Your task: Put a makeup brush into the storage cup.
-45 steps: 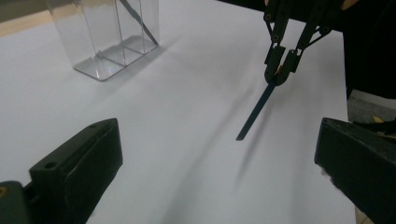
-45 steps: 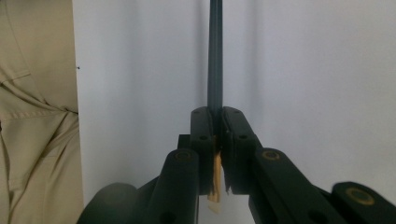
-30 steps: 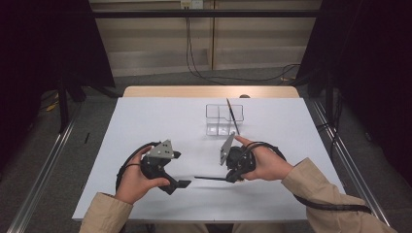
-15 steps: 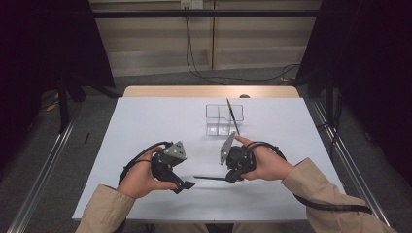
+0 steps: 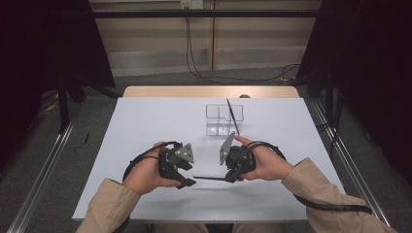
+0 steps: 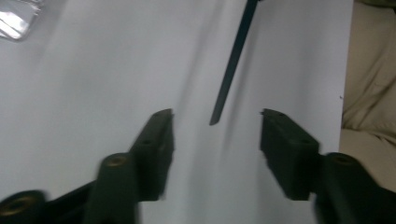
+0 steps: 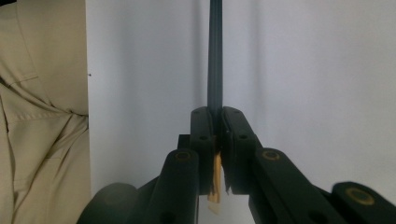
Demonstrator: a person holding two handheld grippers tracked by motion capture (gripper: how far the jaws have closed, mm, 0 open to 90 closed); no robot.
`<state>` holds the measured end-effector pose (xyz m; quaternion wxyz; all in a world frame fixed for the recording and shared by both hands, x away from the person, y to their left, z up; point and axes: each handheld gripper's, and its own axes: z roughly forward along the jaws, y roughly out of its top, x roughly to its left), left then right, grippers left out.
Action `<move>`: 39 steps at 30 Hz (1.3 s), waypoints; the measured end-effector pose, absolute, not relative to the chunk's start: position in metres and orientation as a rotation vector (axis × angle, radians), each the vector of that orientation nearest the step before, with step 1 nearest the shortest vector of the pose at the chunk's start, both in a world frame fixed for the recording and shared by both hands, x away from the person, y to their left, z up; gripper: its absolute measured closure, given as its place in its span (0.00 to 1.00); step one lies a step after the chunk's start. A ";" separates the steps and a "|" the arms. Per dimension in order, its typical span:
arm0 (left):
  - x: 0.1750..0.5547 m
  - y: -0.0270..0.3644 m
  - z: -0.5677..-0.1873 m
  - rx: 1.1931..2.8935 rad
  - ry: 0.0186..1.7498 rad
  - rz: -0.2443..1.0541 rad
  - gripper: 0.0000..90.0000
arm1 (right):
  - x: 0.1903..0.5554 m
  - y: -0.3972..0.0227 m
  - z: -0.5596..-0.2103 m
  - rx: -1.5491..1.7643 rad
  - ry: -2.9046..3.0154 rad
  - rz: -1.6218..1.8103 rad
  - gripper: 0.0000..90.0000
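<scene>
Right tongs clamped on thin dark stick; left tongs half open, just been closing, stick tip between jaws, untouched.

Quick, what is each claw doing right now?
Left claw: open, closing around the black stick's free end, not gripping it yet.
Right claw: shut on the stick.

Black-jawed right gripper on a dark stick with pale wooden end, above white tabletop; beyond, clear plastic organizer.
</scene>
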<state>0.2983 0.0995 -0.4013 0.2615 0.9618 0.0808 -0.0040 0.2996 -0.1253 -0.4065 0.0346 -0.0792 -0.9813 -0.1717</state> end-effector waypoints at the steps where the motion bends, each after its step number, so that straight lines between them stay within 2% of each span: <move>1: 0.299 0.098 -0.402 2.616 0.205 -0.002 0.54 | 0.299 -0.125 -0.406 -0.245 -3.015 -0.528 0.93; 10: 0.301 0.087 -0.405 2.647 0.151 -0.005 0.66 | 0.298 -0.123 -0.404 -0.235 -3.007 -0.541 0.93; 13: 0.302 0.085 -0.405 2.657 0.131 0.012 0.72 | 0.298 -0.122 -0.404 -0.232 -3.008 -0.546 0.93; 15: 0.301 0.083 -0.405 2.658 0.118 0.002 0.80 | 0.299 -0.122 -0.404 -0.214 -3.013 -0.560 0.93; 18: 0.299 0.080 -0.406 2.661 0.109 -0.006 0.84 | 0.299 -0.122 -0.404 -0.213 -3.009 -0.559 0.93; 27: 0.301 0.071 -0.413 2.673 0.097 -0.033 0.91 | 0.301 -0.124 -0.401 -0.228 -3.000 -0.594 0.93; 39: 0.303 0.060 -0.425 2.704 0.058 -0.069 0.92 | 0.303 -0.128 -0.397 -0.215 -2.982 -0.601 0.93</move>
